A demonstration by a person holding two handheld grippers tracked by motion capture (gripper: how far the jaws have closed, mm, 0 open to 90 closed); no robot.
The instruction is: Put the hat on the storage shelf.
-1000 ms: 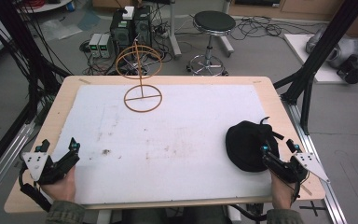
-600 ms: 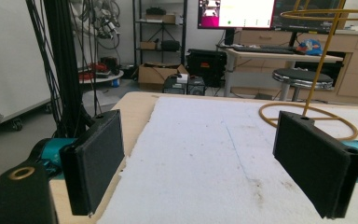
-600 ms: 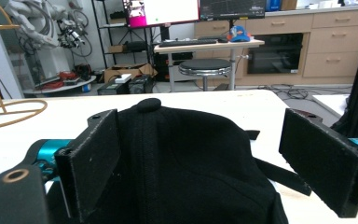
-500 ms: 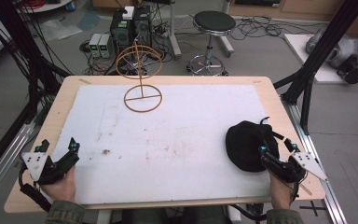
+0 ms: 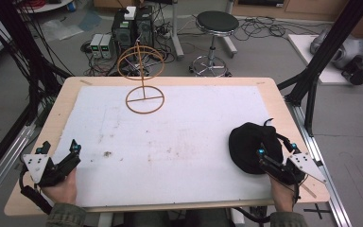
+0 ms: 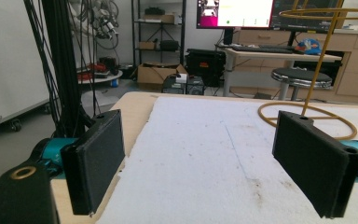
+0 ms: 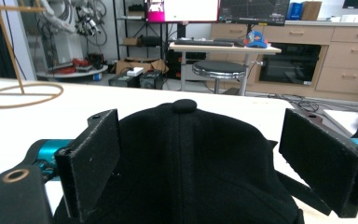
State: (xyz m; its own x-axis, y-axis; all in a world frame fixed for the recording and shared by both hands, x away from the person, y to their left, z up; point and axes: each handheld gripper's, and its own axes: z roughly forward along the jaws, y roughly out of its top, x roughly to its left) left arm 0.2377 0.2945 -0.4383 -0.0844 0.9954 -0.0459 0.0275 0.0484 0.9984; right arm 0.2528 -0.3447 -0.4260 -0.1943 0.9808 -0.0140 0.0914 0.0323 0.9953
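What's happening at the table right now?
A person holds a gripper in each hand. The right gripper is at the black cap near the table's right edge, open, its fingers on either side of the cap, not yet closed on it. The left gripper sits open and empty at the near left. A wire stand waits at the far edge.

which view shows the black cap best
The right gripper view: the black cap sits close up between the open jaws, with its top button and seams clear. The high view shows the black cap whole but small, on the white mat by the right gripper. The left gripper view looks at the wire stand instead.
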